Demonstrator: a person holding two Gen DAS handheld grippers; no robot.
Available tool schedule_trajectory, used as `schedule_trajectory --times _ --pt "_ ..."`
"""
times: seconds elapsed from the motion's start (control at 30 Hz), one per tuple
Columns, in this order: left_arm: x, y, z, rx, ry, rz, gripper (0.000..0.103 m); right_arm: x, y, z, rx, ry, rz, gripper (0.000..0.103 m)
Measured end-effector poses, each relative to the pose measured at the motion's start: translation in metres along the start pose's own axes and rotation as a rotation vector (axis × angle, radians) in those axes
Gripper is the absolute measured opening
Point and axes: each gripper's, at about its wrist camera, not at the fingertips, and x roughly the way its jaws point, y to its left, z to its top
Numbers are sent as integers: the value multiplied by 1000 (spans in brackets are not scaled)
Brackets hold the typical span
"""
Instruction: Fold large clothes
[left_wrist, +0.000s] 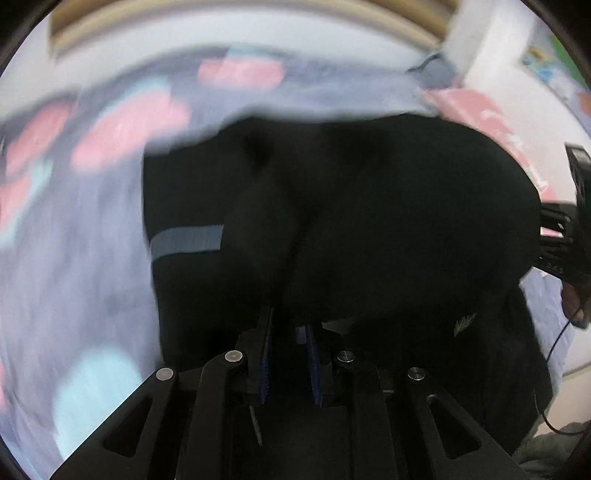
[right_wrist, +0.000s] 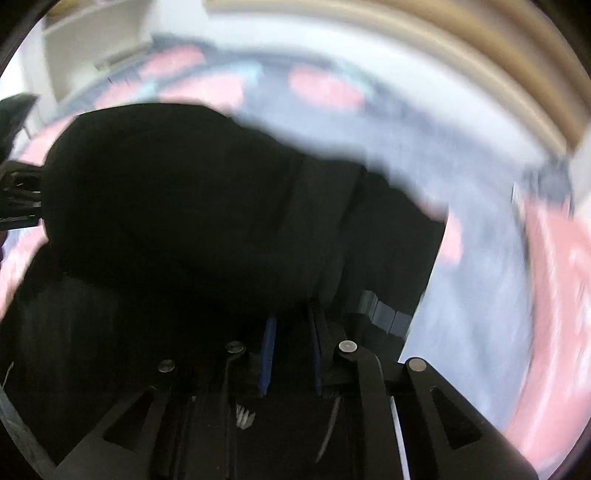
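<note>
The left gripper (left_wrist: 286, 332) pinches the edge of a black garment (left_wrist: 369, 206) with a grey stripe (left_wrist: 188, 242), apparently lifted over a blurred grey bedcover (left_wrist: 74, 258) printed pink and blue.

Blurred patterned bedspread (left_wrist: 74, 221) — grey, pink, pale blue — pale wall (left_wrist: 258, 33).

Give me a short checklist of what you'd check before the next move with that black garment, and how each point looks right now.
1. Left gripper clamped on the black garment: ok, fabric sits between its nearly closed jaws.
2. Right gripper clamped on the same garment: ok, cloth fills its jaws.
3. Garment lifted clear of the patterned bedspread: cannot tell, the picture is blurred.
4. Grey stripe lying flat: ok in the left view.
5. Fold edges lined up: cannot tell, the cloth is too dark.
</note>
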Motion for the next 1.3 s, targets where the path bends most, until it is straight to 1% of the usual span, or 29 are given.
schedule_trajectory --times 0.03,0.07,0.1,0.17,0.2,0.23,0.27,0.3,0.33,0.4,0.43,0.47,0.53,0.57,0.6,0.63,0.7,0.73,0.77,0.87,0.93,0.97,1.07,1.13,1.17,1.2,1.23,1.27,1.3 --pt "-3 4 -5 -28 6 -9 17 -3 -5 -6 40 15 17 17" --pt "-14 8 -8 -49 -8 -22 17 -8 -8 -7 65 17 31 17" --pt "-32 12 -7 -65 -44 -26 17 -19 -18 -10 103 10 56 20" --pt "-60 12 2 -61 -93 -19 17 -38 -29 -1 156 -23 83 32" --pt "-74 11 11 -58 -128 -26 18 -50 -35 7 181 -54 96 45" --pt "-90 9 25 -61 -179 -49 19 -63 -39 19 203 -94 123 51" --pt "-98 8 34 -67 -210 -74 21 -71 -38 20 210 -117 147 51" --pt "-107 5 51 -80 -250 -122 29 -80 -38 34 224 -149 173 51" --pt "-110 1 63 -92 -275 -162 42 -85 -38 45 239 -172 186 51" --pt "-107 -7 85 -111 -310 -221 58 -86 -36 71 274 -199 231 52" --pt "-101 -11 93 -111 -311 -234 58 -81 -34 79 281 -193 240 52" --pt "-91 -15 99 -103 -299 -248 58 -71 -30 88 281 -176 241 52" --pt "-59 -26 108 -82 -215 -272 58 -34 -16 99 260 -101 226 52" --pt "-37 -28 106 -72 -155 -289 58 -21 -13 85 249 -59 224 52" --pt "-19 -30 101 -65 -110 -295 57 -6 -10 78 237 -18 221 52" --pt "1 -31 92 -62 -58 -268 57 14 7 65 223 28 203 52" --pt "46 -25 73 -86 76 -186 57 58 12 44 215 161 168 51" --pt "69 -19 63 -107 134 -165 57 83 13 29 230 216 183 51" --pt "84 -16 56 -119 156 -157 57 95 12 20 245 222 197 51" --pt "85 -18 55 -119 130 -139 57 93 14 14 247 189 181 50" --pt "74 -24 56 -100 109 -127 57 84 13 15 251 185 186 51" --pt "64 -27 55 -86 85 -132 57 73 11 15 248 165 203 51" --pt "36 -28 47 -83 41 -176 57 30 13 8 218 75 269 51" --pt "19 -27 39 -97 19 -234 57 15 19 2 180 42 278 51" --pt "17 -27 35 -110 25 -243 57 14 24 -2 160 49 275 51" --pt "19 -26 32 -122 34 -233 57 19 31 -6 137 71 265 51" --pt "25 -25 28 -129 48 -213 57 27 35 -10 128 93 245 51" --pt "38 -23 25 -145 83 -173 57 44 38 -14 132 142 220 51" --pt "44 -17 19 -156 101 -159 57 55 39 -17 144 175 220 51"
